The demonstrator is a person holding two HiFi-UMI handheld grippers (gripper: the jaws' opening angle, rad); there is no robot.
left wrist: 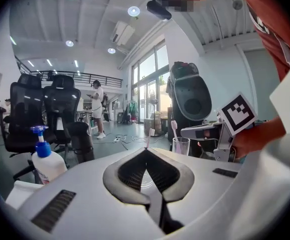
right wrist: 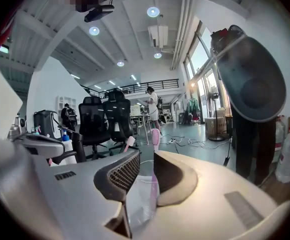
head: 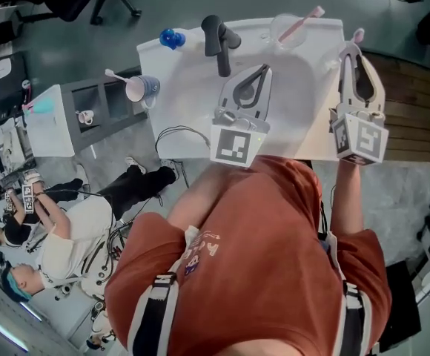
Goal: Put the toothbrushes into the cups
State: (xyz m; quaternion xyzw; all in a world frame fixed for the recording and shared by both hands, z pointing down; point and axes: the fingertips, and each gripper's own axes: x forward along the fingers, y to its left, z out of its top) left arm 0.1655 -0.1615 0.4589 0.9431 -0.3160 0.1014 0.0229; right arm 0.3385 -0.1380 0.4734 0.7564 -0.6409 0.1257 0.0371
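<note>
R gripper point(right wrist: 145, 156) was clamped on clear cup point(right wrist: 137, 199) w/ pink brush point(right wrist: 155, 136) inside, above sink edge; L gripper point(left wrist: 146, 150) jaws together, empty; cup prob. light, thin-walled, slippery; best held mid-wall, gently.

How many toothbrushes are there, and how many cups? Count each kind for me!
Toothbrushes: 3 - sink-side pink toothbrush, held pink toothbrush, white toothbrush
Cups: 3 - sink-side clear cup, held clear cup in the right hand-held gripper, blue-and-white cup
Total: 6
</note>
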